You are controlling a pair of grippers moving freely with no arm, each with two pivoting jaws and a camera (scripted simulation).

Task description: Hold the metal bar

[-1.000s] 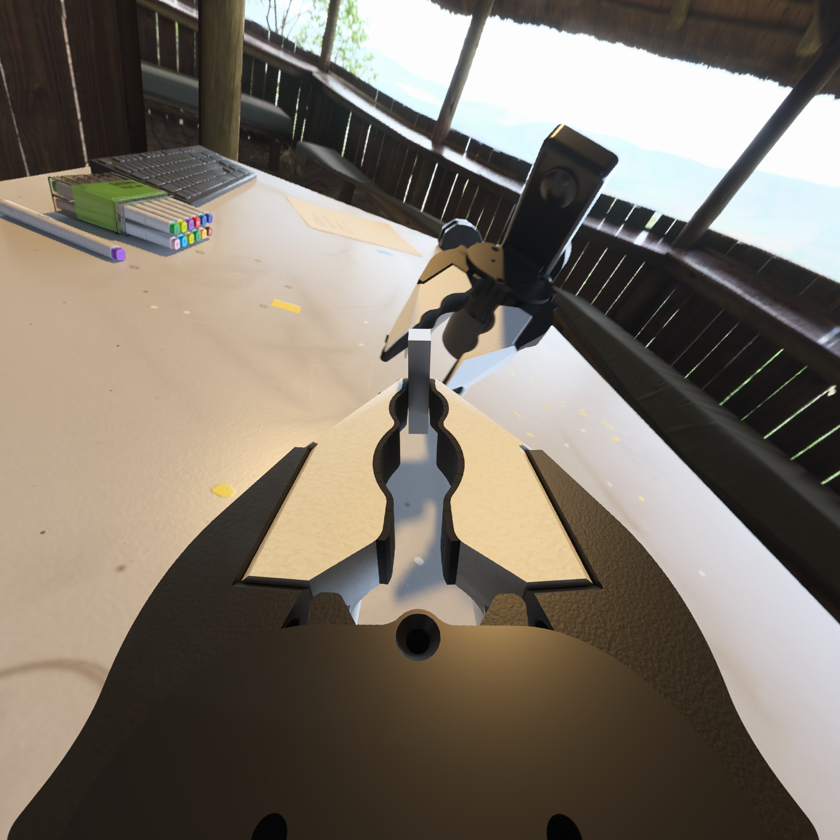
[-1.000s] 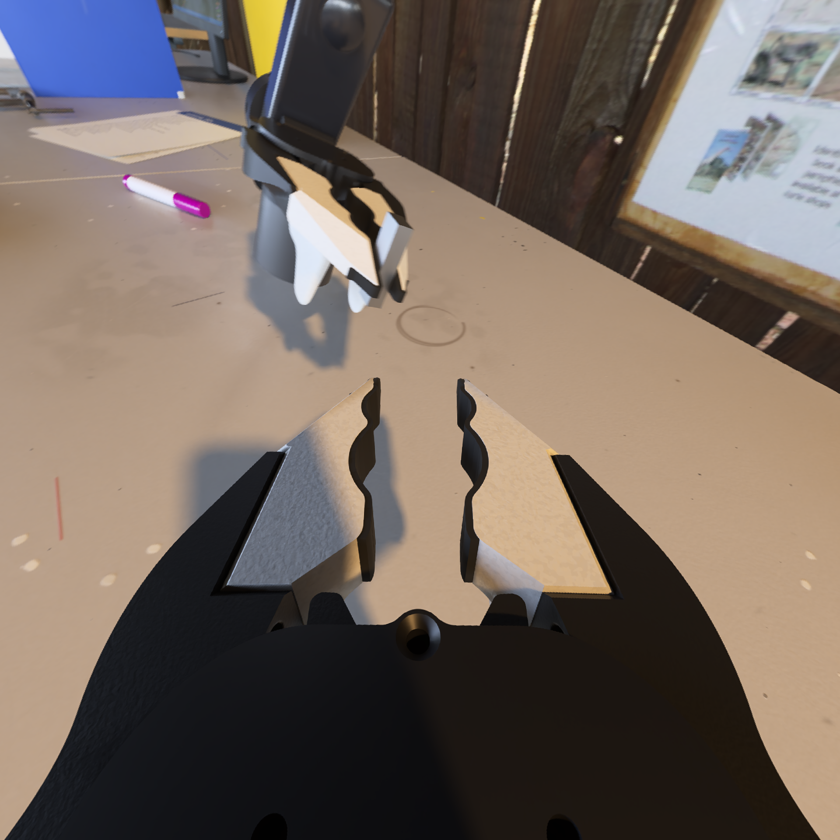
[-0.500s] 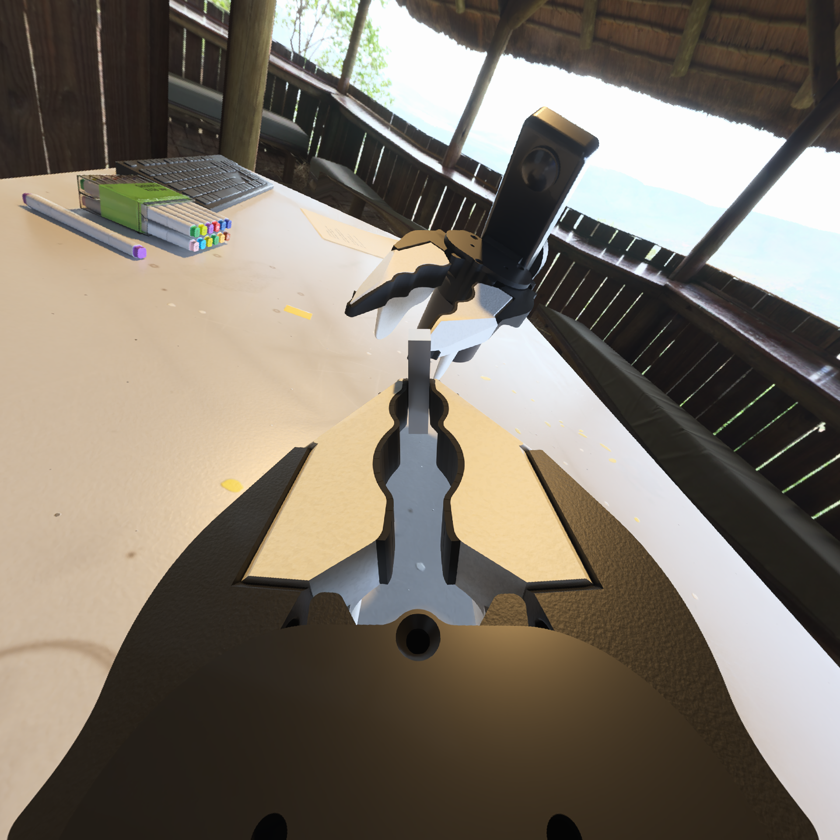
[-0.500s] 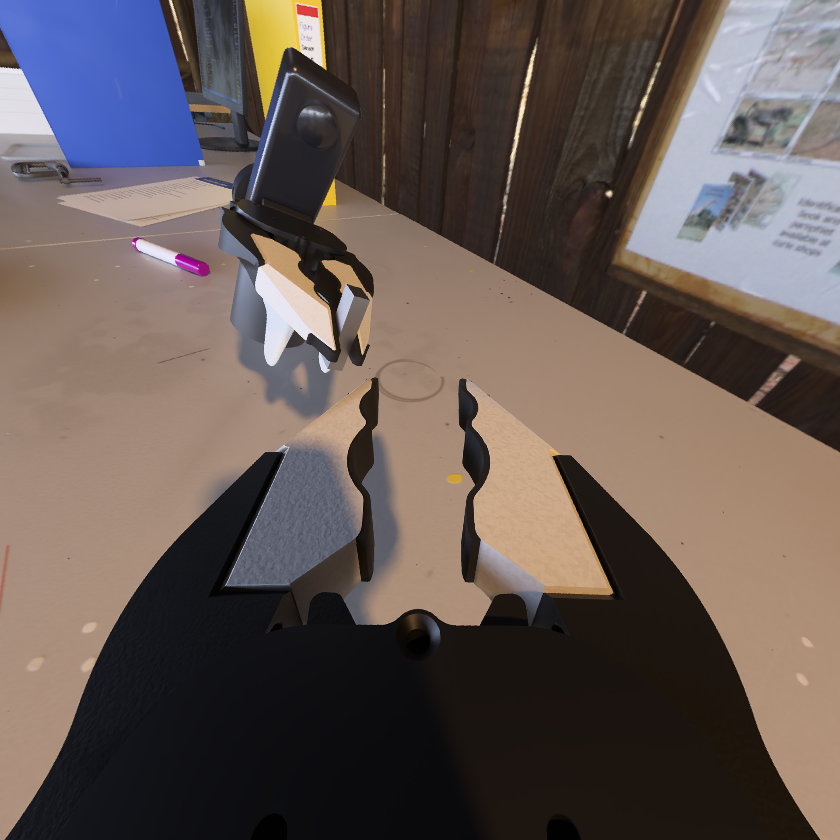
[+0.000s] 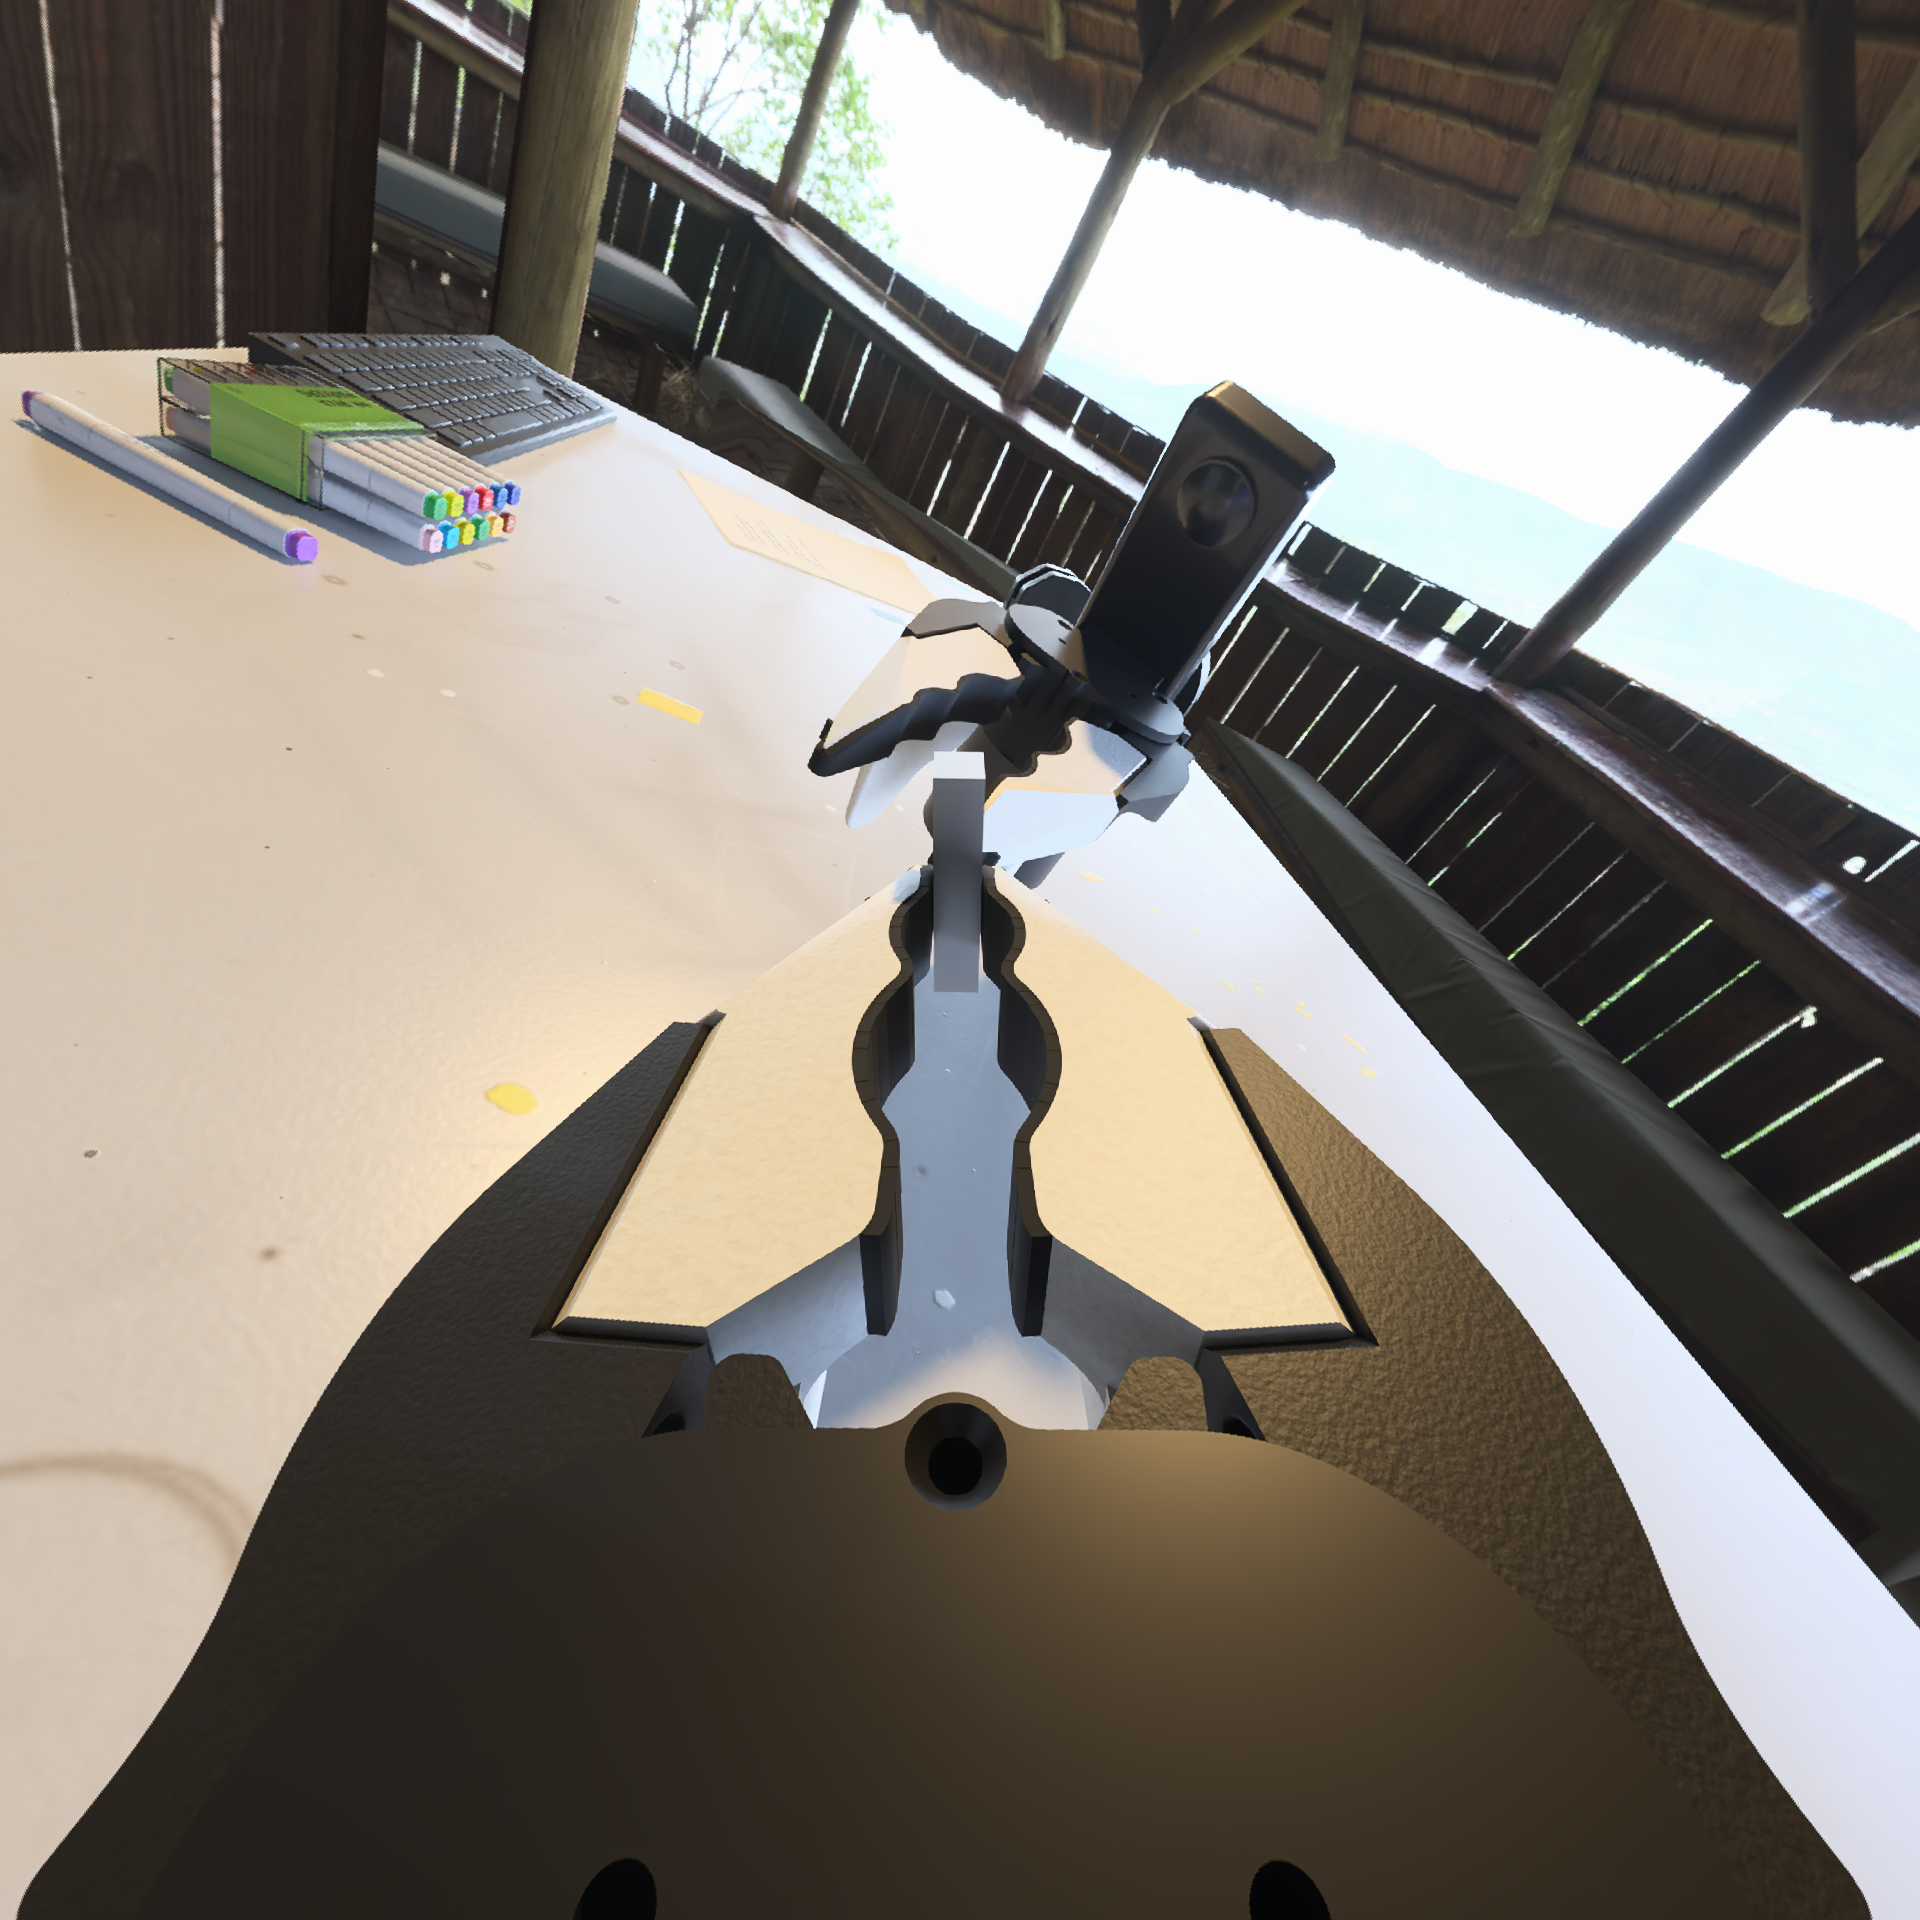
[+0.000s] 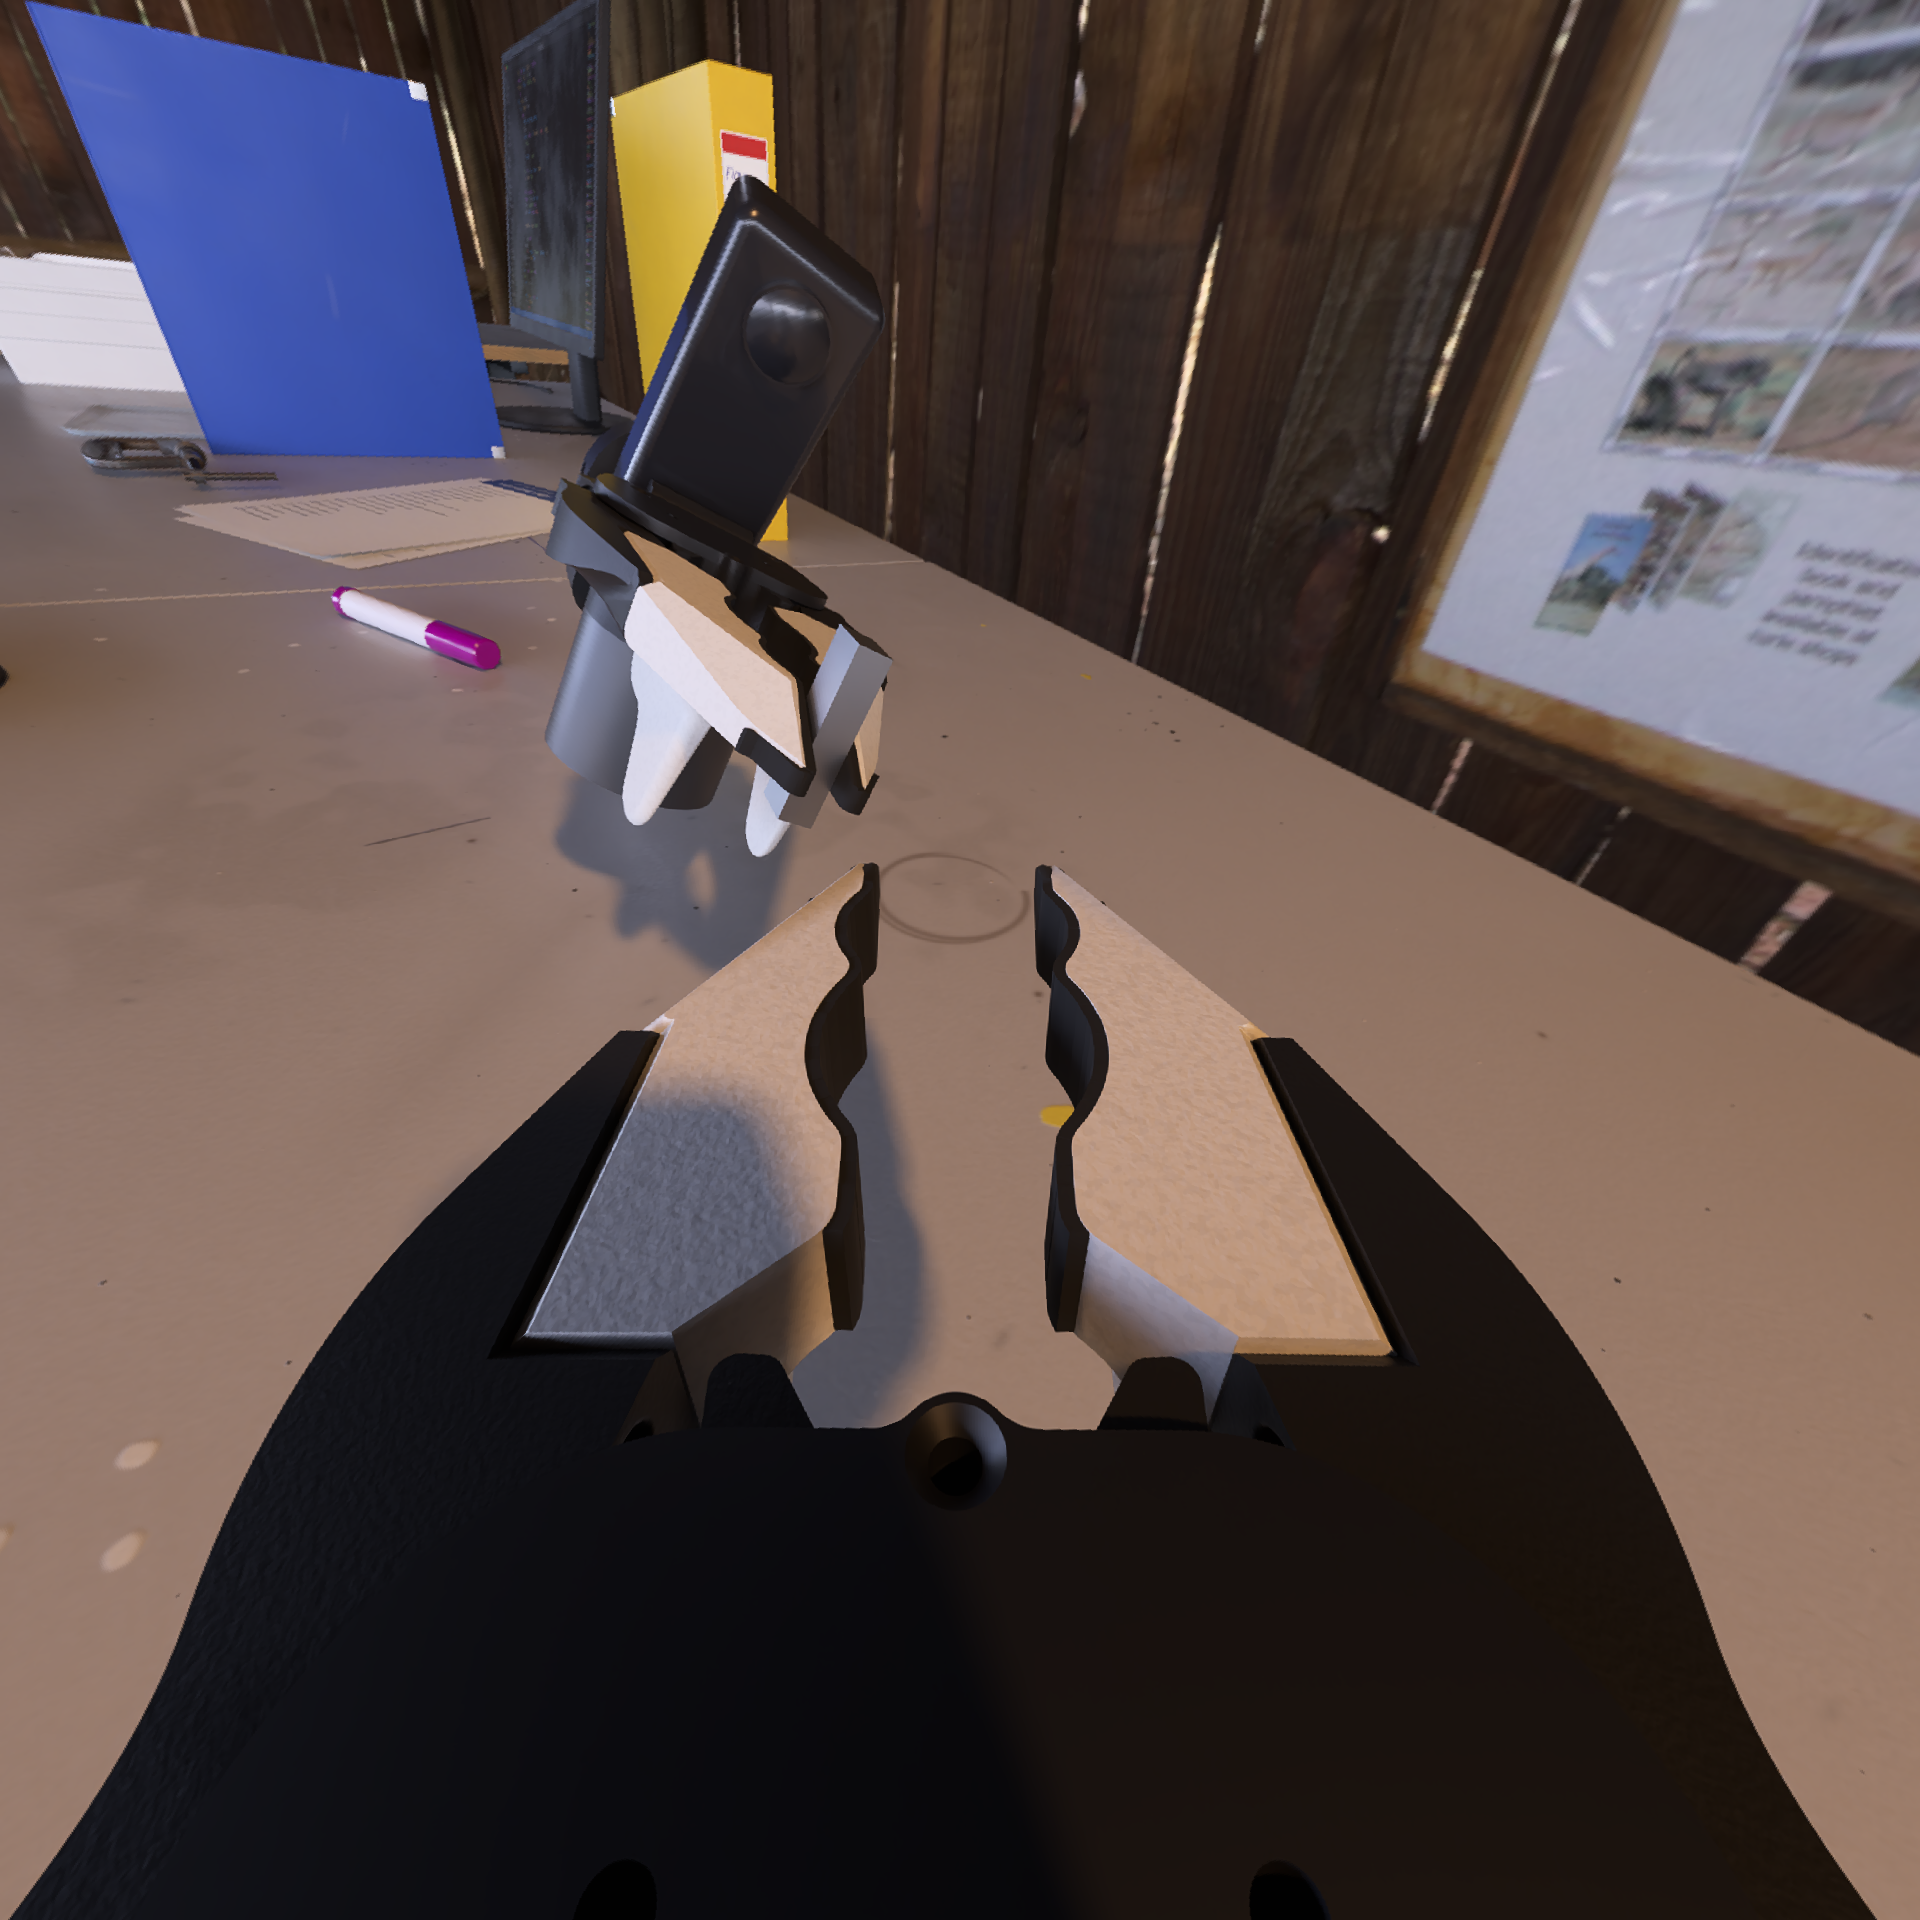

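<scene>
My left gripper (image 5: 956, 881) is shut on a short grey metal bar (image 5: 957, 831) and holds it upright above the table, its top end sticking out past the fingertips. My right gripper (image 6: 956, 878) is open and empty. In the left wrist view the right gripper (image 5: 894, 769) hovers just behind the bar's top end, its jaws spread to either side. In the right wrist view the left gripper (image 6: 826, 805) hangs ahead and to the left with the bar (image 6: 847, 696) between its fingers, apart from my right fingertips.
A marker box (image 5: 343, 457), a loose pen (image 5: 166, 473), a keyboard (image 5: 436, 390) and a paper sheet (image 5: 800, 545) lie far left. A magenta marker (image 6: 416, 629), papers (image 6: 374, 514), blue board (image 6: 281, 249) and yellow binder (image 6: 686, 208) stand behind. The table edge and a railing (image 5: 1558, 883) run on the right.
The two grippers have drawn closer together. The open right gripper has shifted across until its jaws flank the bar's top end. The left gripper has kept its hold on the bar.
</scene>
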